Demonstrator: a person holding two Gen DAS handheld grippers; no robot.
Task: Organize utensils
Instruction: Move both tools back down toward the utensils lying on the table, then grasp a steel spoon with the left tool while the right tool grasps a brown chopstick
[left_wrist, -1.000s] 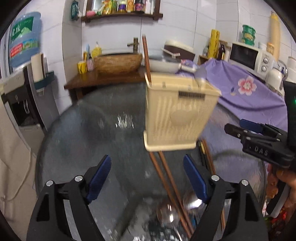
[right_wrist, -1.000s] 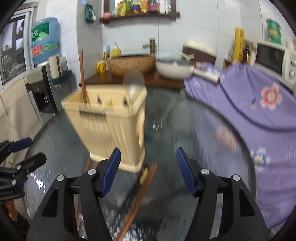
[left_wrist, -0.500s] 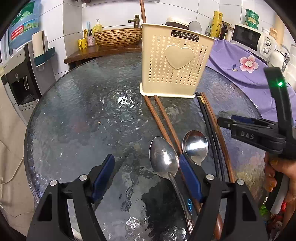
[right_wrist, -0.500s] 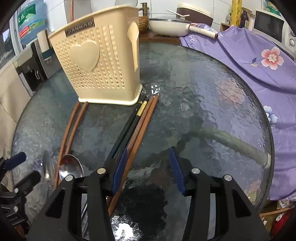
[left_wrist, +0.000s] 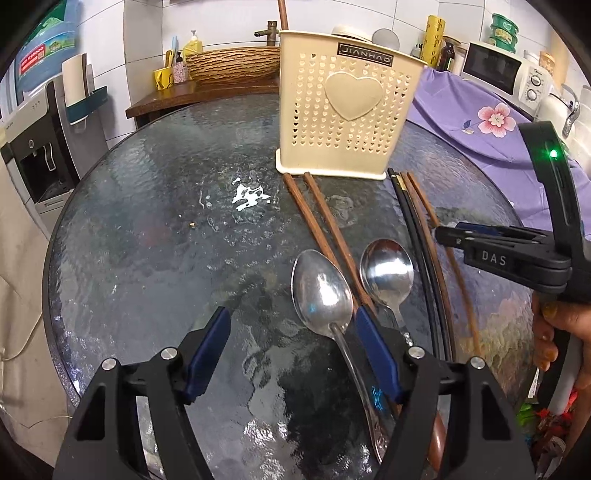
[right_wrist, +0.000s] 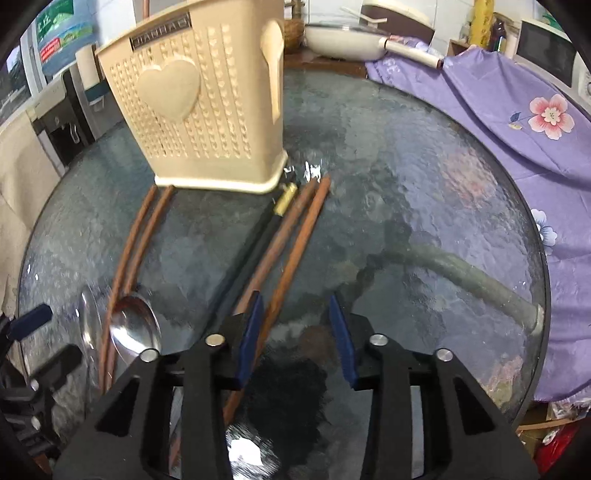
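A cream utensil holder (left_wrist: 347, 110) (right_wrist: 207, 110) stands on the round glass table (left_wrist: 147, 240), with one brown chopstick (left_wrist: 282, 14) upright in it. Two steel spoons (left_wrist: 321, 291) (left_wrist: 386, 269), a brown chopstick pair (left_wrist: 317, 218), black chopsticks (left_wrist: 417, 236) and more brown chopsticks (right_wrist: 295, 251) lie in front of it. My left gripper (left_wrist: 293, 350) is open low over the table, and the pointed spoon's handle lies between its fingers, close to the right one. My right gripper (right_wrist: 295, 336) is closing, with the rightmost brown chopstick between its jaws beside the left pad (right_wrist: 249, 339); the pads do not press on it.
A purple flowered cloth (right_wrist: 517, 110) covers the surface at the right, with a microwave (left_wrist: 506, 72) behind it. A wooden sideboard with a woven basket (left_wrist: 232, 66) and a white pan (right_wrist: 343, 40) stands behind the table. A water dispenser (left_wrist: 40, 129) is at the left.
Both grippers came down toward the table and tipped forward, so the spoons and chopsticks now lie under them. The right jaws have narrowed a lot, the left ones slightly.
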